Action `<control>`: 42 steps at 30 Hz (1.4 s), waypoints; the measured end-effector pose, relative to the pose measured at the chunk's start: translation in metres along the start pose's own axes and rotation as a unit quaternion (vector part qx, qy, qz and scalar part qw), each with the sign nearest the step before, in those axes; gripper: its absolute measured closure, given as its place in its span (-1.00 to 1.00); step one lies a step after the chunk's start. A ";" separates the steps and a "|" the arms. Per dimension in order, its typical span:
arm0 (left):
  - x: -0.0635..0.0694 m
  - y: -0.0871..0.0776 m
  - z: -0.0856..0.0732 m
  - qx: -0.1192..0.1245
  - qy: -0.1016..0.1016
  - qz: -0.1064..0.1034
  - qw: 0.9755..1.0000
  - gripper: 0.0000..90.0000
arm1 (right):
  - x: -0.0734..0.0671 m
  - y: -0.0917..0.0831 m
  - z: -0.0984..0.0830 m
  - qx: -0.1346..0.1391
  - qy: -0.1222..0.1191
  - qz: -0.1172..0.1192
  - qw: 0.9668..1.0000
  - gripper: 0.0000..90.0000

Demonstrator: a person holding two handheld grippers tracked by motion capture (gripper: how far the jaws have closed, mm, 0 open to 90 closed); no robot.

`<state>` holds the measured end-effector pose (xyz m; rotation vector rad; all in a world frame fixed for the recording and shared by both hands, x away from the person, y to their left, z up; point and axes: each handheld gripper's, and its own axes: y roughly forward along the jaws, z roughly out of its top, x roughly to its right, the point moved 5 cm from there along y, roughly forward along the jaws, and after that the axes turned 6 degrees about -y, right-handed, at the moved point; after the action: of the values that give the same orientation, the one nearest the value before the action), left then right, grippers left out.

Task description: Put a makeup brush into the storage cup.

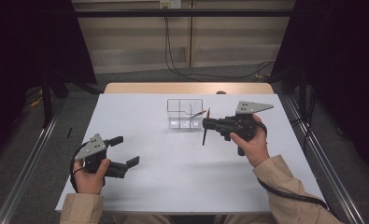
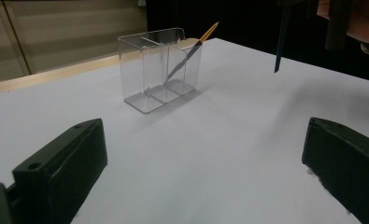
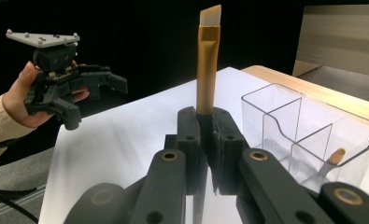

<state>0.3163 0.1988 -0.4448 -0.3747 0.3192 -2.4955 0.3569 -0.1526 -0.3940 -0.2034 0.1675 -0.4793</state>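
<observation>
Right gripper [image 3: 205, 140] closed tight on a makeup brush [image 3: 207, 60], held above the bench [image 1: 173, 177] just beside the clear organizer [image 1: 185, 113]. Left gripper [image 1: 124, 150] wide open, holding nothing. Better to turn the brush upright, center over a free compartment, then lower slowly.

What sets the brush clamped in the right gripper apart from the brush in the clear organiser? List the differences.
1. The gold-ferruled flat brush is clamped in the right gripper, above the white table; the dark-handled, orange-ended brush rests in the clear plastic divided organiser, untouched.
2. The held brush stands upright; the organiser's brush leans against a compartment wall.
3. The held brush shows pale angled bristles; the other's tip cannot be made out.
Both are slim brushes.
</observation>
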 end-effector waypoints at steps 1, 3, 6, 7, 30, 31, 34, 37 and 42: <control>0.001 0.000 0.000 0.000 0.000 -0.001 1.000 -1.00 | 0.001 0.000 0.001 0.000 -0.002 -0.002 1.000 0.86; 0.001 0.001 -0.001 -0.002 0.000 -0.001 1.000 -1.00 | 0.003 0.001 0.002 0.002 -0.002 -0.005 1.000 0.86; 0.002 0.001 -0.001 -0.002 0.000 -0.002 1.000 -1.00 | 0.006 0.000 0.004 0.003 -0.003 -0.011 1.000 0.86; 0.001 0.000 -0.001 -0.001 0.001 -0.002 1.000 -1.00 | 0.007 0.000 0.005 0.005 -0.003 -0.013 1.000 0.86; 0.004 -0.002 -0.007 -0.007 -0.003 -0.008 1.000 -1.00 | 0.030 0.008 0.027 0.024 -0.016 -0.053 0.998 0.86; 0.003 -0.003 -0.007 -0.008 -0.002 -0.007 1.000 -1.00 | 0.032 0.009 0.028 0.025 -0.016 -0.056 0.998 0.86; 0.004 -0.004 -0.006 -0.003 -0.002 -0.006 1.000 -1.00 | 0.034 0.011 0.030 0.028 -0.017 -0.063 0.997 0.86; 0.003 -0.004 -0.007 -0.003 -0.003 -0.008 1.000 -1.00 | 0.036 0.013 0.032 0.029 -0.019 -0.069 0.997 0.86; 0.004 -0.003 -0.006 -0.006 -0.002 -0.009 1.000 -0.99 | 0.041 0.015 0.036 0.032 -0.023 -0.083 0.996 0.86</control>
<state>0.3094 0.2002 -0.4490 -0.3899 0.3300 -2.5105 0.4062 -0.1534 -0.3676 -0.1671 0.0902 -0.6432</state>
